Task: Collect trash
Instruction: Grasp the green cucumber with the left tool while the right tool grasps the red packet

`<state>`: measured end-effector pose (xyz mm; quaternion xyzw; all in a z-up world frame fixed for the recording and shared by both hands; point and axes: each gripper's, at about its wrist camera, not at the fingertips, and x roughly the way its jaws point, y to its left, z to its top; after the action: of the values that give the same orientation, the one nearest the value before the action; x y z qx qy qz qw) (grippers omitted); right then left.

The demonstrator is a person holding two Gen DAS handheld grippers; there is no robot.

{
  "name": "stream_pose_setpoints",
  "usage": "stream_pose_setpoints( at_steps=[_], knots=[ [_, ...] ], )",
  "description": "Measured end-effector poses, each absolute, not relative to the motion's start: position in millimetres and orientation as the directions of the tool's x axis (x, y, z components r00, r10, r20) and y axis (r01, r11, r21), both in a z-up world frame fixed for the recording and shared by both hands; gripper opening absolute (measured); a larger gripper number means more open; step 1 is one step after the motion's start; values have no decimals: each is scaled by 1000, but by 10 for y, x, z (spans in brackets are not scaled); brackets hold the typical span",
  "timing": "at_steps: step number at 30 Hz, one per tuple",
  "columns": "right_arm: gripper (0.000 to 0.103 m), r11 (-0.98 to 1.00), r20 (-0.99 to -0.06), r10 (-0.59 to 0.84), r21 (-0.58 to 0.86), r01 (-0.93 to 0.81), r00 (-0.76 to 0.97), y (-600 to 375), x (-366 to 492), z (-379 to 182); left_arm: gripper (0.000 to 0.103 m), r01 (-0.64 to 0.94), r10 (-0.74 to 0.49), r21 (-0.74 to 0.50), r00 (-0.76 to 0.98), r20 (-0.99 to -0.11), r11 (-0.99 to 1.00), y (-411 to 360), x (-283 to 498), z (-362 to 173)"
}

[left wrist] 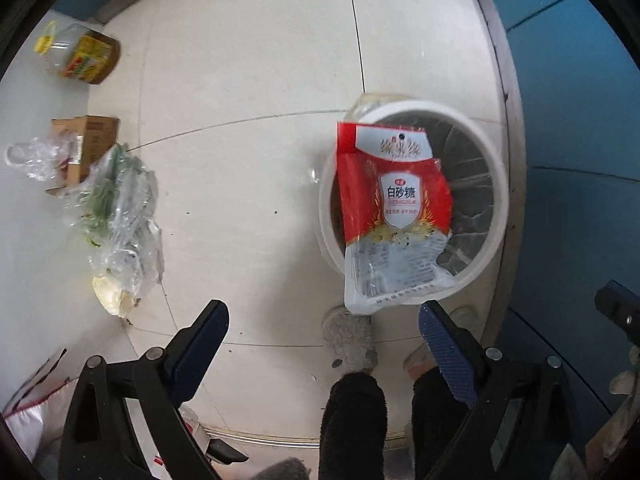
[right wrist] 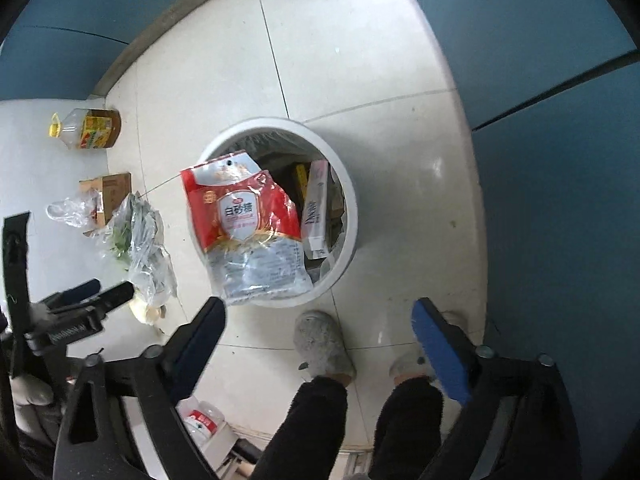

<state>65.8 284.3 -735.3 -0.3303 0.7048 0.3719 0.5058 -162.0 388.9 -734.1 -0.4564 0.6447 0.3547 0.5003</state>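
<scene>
Both my grippers point steeply down at the tiled floor. Left gripper [left wrist: 324, 322]: fingers spread wide, nothing between them. Right gripper [right wrist: 318, 316]: same, spread and empty. The red sugar bag [left wrist: 394, 216] hangs free just ahead of both sets of fingertips, over the white bin's [right wrist: 350, 204] near rim. A crumpled plastic wrap [left wrist: 124, 216] lies beyond my left finger.
</scene>
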Motion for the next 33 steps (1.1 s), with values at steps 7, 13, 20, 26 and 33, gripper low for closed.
stream_pose_setpoints(
  at_steps=[7,13,20,26,33],
  knots=[
    [103,414,-997,-7,64,-908,-74,2762,364,-6379,97,-928,-55,95,-123,-991,359,3699,-1659,-6441],
    [103,365,-996,83,43,-930,-13,2599,107,-5318,97,-932,100,129,-101,-990,339,3389,-1712,-5311],
    [103,338,-977,205,122,-933,-53,2291,-81,-3933,97,-938,274,139,-49,-960,318,2985,-1696,-4006],
    [103,357,-940,330,207,-911,-84,1919,-51,-2887,97,-921,341,110,26,-940,374,2703,-1437,-3161],
    [103,564,-893,450,300,-769,-17,1073,685,-2151,97,-856,380,103,114,-918,507,2399,-568,-2623]
  ],
)
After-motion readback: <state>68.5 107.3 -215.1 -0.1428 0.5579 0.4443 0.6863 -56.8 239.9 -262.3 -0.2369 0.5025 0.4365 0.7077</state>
